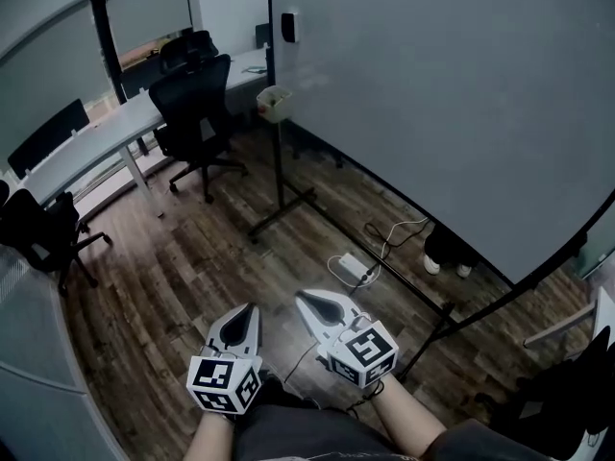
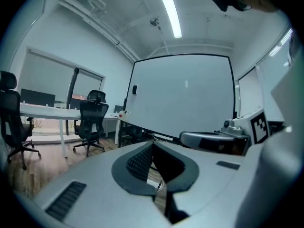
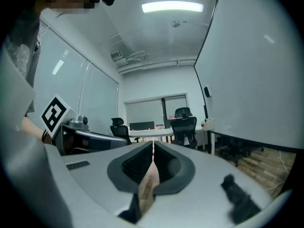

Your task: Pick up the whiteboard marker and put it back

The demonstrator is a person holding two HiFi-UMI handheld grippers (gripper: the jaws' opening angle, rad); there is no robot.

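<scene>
A large whiteboard on a wheeled stand fills the right of the head view. A small whitish holder hangs at its left end, and a dark eraser-like block sticks to the board above it. I cannot make out a whiteboard marker in any view. My left gripper and right gripper are held side by side low in front of me, over the wooden floor, far from the board. Both are shut with nothing between the jaws. The left gripper faces the whiteboard; the right gripper points along the whiteboard.
A black office chair stands by a long white desk at the back left, with another chair at the left edge. A power strip with cables lies on the floor near the stand's legs. Someone's shoes show under the board.
</scene>
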